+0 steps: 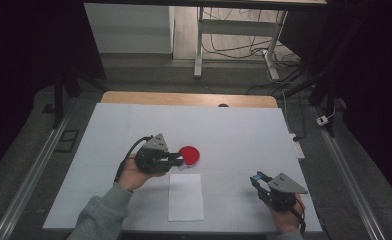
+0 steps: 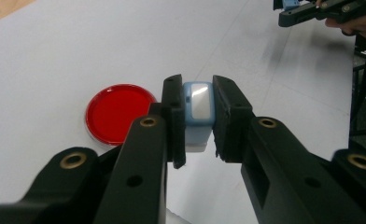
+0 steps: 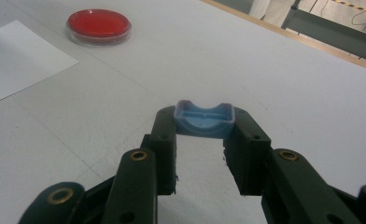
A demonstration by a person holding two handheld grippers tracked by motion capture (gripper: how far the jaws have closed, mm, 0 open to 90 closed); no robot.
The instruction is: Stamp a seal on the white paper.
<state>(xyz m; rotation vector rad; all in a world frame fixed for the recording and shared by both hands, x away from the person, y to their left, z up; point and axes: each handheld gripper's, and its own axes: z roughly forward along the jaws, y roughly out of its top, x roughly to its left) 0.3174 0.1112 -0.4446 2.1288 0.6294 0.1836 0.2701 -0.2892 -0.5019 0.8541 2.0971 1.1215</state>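
Left gripper (image 2: 199,119) clamped on pale-blue stamp (image 2: 198,112); right gripper (image 3: 203,125) gripping blue cap (image 3: 203,120).

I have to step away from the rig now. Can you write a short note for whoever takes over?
Left tongs: shut on a pale blue stamp body, held beside the red ink dish.
Right tongs: shut on the blue cap, held off to the right.
White paper lies near the table's front edge, unmarked.
Done: cap off.
Left, probably: ink, stamp the paper, recap.
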